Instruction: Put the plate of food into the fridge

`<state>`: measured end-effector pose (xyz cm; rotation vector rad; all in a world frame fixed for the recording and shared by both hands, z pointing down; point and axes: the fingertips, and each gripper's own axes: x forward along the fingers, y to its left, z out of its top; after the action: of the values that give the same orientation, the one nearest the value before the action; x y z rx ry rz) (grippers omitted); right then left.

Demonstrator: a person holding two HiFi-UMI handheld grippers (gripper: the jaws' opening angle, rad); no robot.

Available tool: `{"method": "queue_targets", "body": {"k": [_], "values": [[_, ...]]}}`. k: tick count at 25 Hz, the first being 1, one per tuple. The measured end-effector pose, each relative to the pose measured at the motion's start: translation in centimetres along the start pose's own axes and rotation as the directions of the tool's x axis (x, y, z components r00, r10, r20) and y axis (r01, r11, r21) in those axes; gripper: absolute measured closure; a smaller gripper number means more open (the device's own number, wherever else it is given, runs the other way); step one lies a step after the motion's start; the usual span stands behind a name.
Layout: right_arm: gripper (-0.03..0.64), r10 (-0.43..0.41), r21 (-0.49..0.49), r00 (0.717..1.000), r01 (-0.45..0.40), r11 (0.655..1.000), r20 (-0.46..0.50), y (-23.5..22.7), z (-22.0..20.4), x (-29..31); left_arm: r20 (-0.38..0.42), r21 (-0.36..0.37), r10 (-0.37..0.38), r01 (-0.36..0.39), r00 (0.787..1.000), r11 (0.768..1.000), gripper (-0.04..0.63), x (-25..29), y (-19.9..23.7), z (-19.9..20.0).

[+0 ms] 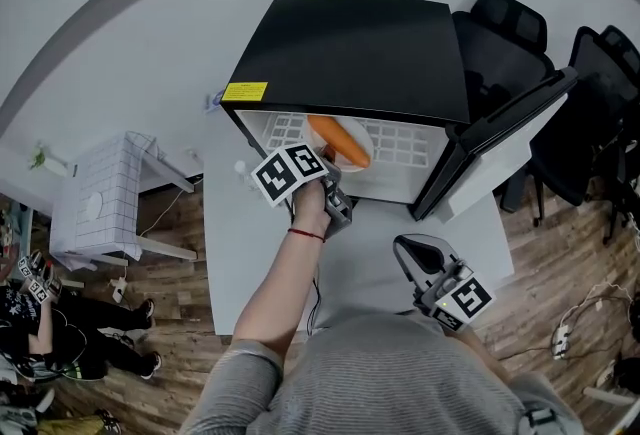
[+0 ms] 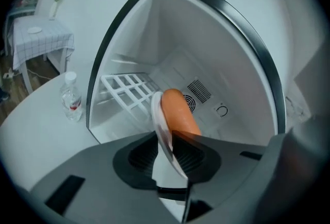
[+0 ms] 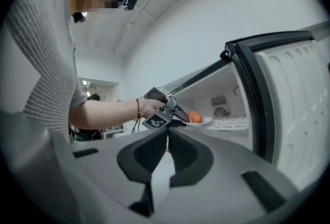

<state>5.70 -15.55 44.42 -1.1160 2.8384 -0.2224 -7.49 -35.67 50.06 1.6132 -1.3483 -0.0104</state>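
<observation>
A small black fridge [image 1: 350,53] stands on a white table with its door [image 1: 510,123] swung open to the right. Inside, a white plate [image 1: 366,145] carrying an orange sausage-like piece of food [image 1: 338,141] lies on the white shelf. My left gripper [image 1: 333,181] reaches into the opening at the plate's near rim. In the left gripper view the plate [image 2: 157,115] stands edge-on between the jaws of the left gripper [image 2: 170,138], with a gap beside it. The right gripper [image 1: 412,253] hangs over the table front, shut and empty.
A clear water bottle [image 2: 71,97] stands on the table left of the fridge. The white shelf grid [image 2: 126,86] runs along the fridge floor. A small table with a chequered cloth [image 1: 100,198] is at the left, black chairs [image 1: 510,33] at the back right.
</observation>
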Motion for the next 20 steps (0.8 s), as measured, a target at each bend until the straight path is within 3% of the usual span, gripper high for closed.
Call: {"method": "queue_targets", "body": {"k": [5, 10, 15, 20], "values": [[0.601, 0.012, -0.003, 1.000, -0.012, 1.000, -0.003, 0.0, -0.3, 0.2, 0.034, 0.160, 0.003, -0.009, 0.999, 0.987, 0.499, 0.1, -0.2, 0.3], [0.601, 0.014, -0.005, 1.000, -0.014, 1.000, -0.020, -0.3, -0.5, 0.5, 0.101, 0.300, -0.052, 0.019, 0.994, 0.954, 0.480, -0.3, -0.8, 0.9], [0.601, -0.018, -0.027, 0.997, 0.016, 1.000, -0.075, -1.1, -0.9, 1.3, 0.114, 0.351, -0.077, 0.032, 0.990, 0.936, 0.468, -0.6, -1.0, 0.8], [0.601, -0.035, -0.130, 0.990, 0.017, 0.991, -0.140, -1.5, -0.6, 3.4, 0.097, 0.411, 0.005, -0.044, 0.995, 0.911, 0.463, -1.0, -0.9, 1.2]]}}
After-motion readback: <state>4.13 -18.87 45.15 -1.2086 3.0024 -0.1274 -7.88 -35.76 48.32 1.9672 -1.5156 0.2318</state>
